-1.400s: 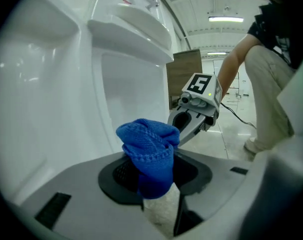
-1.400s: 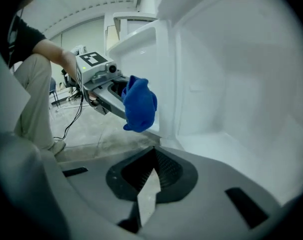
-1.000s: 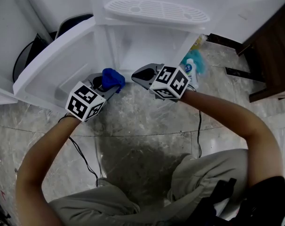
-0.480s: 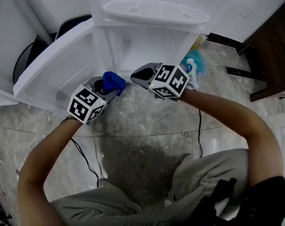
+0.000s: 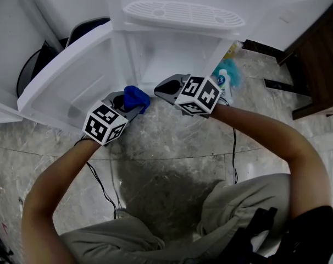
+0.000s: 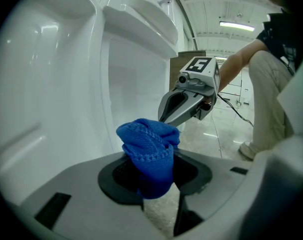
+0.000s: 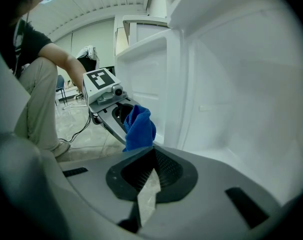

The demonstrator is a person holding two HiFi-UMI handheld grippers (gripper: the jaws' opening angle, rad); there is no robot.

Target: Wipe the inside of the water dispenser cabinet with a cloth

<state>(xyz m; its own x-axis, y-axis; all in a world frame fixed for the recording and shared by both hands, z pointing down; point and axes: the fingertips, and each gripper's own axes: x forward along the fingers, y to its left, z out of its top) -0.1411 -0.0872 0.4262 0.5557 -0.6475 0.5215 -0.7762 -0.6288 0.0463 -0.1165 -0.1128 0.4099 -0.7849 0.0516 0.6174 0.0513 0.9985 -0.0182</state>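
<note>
Marble floor, white cabinet, left tongs tilted down clamping cloth

Bright, even overhead light; soft shadow on floor; fisheye vignetting in both gripper views.

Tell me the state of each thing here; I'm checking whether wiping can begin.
Cabinet door: swung open to the left.
Cabinet: open at the front, white inside.
Cloth: bunched up, clamped between jaws, just in front of the opening.
Left gripper: shut on the cloth.
Right gripper: shut, holding nothing, beside the cloth.
</note>
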